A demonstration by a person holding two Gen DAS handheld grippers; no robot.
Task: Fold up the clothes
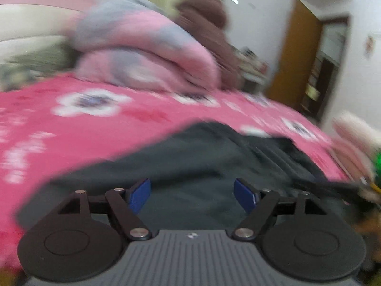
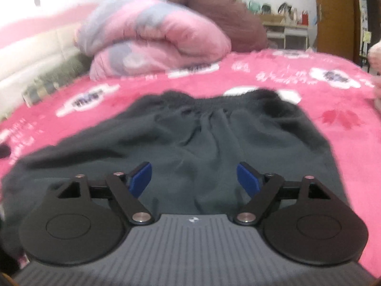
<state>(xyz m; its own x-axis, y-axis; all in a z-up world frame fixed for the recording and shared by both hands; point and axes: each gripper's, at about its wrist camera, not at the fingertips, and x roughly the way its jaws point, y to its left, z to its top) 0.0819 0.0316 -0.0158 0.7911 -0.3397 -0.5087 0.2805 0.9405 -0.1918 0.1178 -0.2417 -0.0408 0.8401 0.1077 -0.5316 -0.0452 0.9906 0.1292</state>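
A dark grey garment (image 2: 190,138) lies spread on the pink flowered bedspread (image 2: 309,100), its gathered waistband at the far end. It also shows in the left wrist view (image 1: 190,166). My right gripper (image 2: 194,181) is open and empty just above the garment's near part. My left gripper (image 1: 191,194) is open and empty, also over the garment's near part. Both views are blurred.
A rolled pink and grey quilt (image 2: 152,40) and a brown plush heap (image 2: 214,7) lie at the bed's far side. A pale headboard (image 2: 35,54) is at the left. A wooden door (image 1: 293,54) and shelves (image 2: 285,28) stand beyond the bed.
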